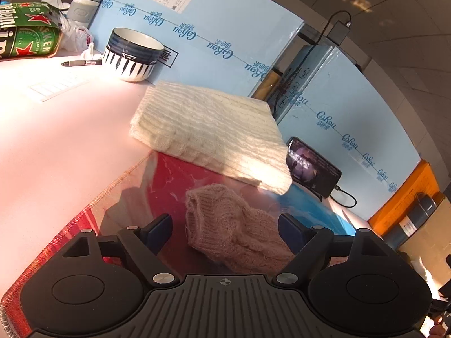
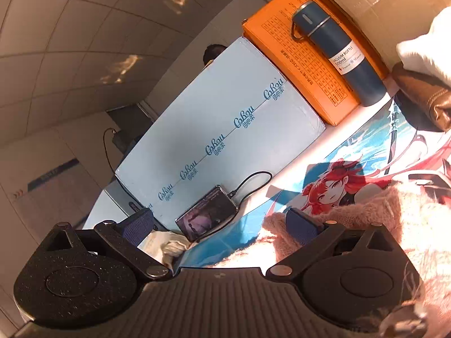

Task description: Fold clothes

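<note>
A pink knit garment [image 1: 236, 231] lies bunched on a printed desk mat [image 1: 174, 180]. My left gripper [image 1: 225, 225] is open, its fingers either side of the pink knit, not closed on it. A folded cream knit sweater [image 1: 208, 129] lies just beyond, partly on the mat. In the right wrist view my right gripper [image 2: 222, 222] is open above the mat [image 2: 352, 152]. The fuzzy pink garment [image 2: 394, 225] lies to its right, touching the right finger [image 2: 301, 225]. A corner of the cream knit [image 2: 172, 246] shows near the left finger.
A striped bowl [image 1: 132, 56], a marker [image 1: 81, 62] and a green beer carton [image 1: 25, 31] stand at the back left. Blue boxes [image 2: 222, 138] wall the far side, with a phone [image 2: 208, 214] propped on a cable. An orange box [image 2: 304, 56] and blue vacuum bottle [image 2: 335, 50] stand at right.
</note>
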Demonstrator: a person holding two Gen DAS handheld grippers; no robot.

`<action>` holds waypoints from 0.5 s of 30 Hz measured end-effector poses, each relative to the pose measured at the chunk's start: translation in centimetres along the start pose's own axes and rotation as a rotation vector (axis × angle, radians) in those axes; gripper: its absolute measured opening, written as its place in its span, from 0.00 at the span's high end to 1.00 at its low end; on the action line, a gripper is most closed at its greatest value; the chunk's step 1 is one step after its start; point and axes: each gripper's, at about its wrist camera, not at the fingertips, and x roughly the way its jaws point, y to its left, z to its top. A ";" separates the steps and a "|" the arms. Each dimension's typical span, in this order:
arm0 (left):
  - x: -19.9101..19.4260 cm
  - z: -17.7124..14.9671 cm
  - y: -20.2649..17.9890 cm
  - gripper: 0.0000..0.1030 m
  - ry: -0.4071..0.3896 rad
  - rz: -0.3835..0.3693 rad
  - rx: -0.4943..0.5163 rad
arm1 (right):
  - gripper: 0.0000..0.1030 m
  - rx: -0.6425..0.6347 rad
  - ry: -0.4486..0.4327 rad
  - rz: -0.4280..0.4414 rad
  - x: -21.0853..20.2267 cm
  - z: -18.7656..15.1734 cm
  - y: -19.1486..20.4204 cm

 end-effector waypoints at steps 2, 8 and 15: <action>0.7 -0.5 -1.4 0.19 0.023 -0.002 0.081 | 0.01 0.022 0.004 0.011 0.2 -0.3 -0.8; 2.0 -0.5 -3.1 0.83 0.048 0.004 0.153 | 0.01 0.076 -0.005 0.054 -0.5 -0.5 -1.8; 0.7 1.1 -3.5 0.84 -0.079 0.140 0.197 | 0.01 0.130 0.012 0.225 -1.5 -0.8 -1.9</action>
